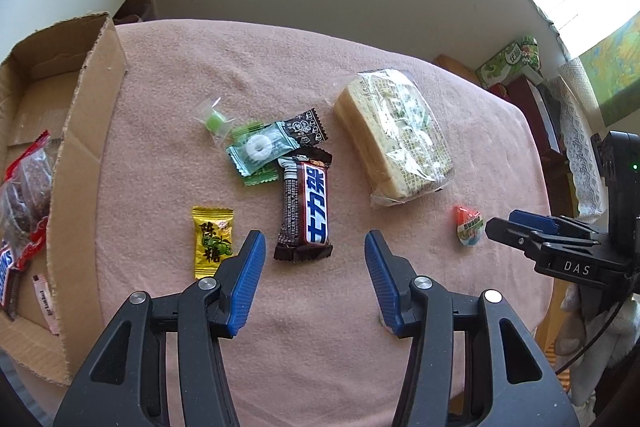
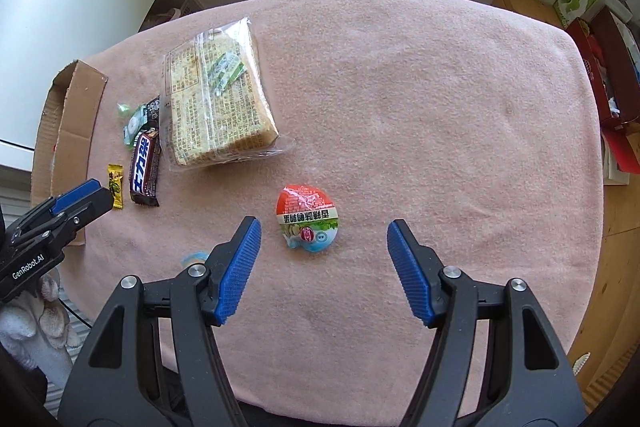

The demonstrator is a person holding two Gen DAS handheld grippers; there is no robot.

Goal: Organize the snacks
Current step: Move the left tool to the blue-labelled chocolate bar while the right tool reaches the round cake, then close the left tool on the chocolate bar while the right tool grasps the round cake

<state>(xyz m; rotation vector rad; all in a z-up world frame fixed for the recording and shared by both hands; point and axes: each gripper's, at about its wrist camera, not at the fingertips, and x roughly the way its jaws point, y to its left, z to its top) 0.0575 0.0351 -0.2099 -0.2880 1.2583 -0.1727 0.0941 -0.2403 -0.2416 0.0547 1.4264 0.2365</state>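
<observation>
Snacks lie on a pink cloth-covered table [image 1: 320, 327]. My left gripper [image 1: 314, 247] is open and empty, just short of a brown chocolate bar [image 1: 306, 209]. A yellow candy [image 1: 212, 241] lies by its left finger. Mint candies [image 1: 260, 149], a green candy [image 1: 212, 121] and wrapped bread [image 1: 394, 135] lie beyond. My right gripper [image 2: 324, 233] is open and empty, with a round red-and-white snack cup [image 2: 307, 219] between its fingertips. The same cup shows in the left wrist view [image 1: 468, 225]. A cardboard box [image 1: 80, 115] at the left holds several packed snacks.
The bread [image 2: 218, 99] and the chocolate bar [image 2: 145, 169] lie left of my right gripper. The box [image 2: 68, 131] stands at the table's far left edge. Red and green boxes [image 2: 600, 39] stand beyond the table's right edge.
</observation>
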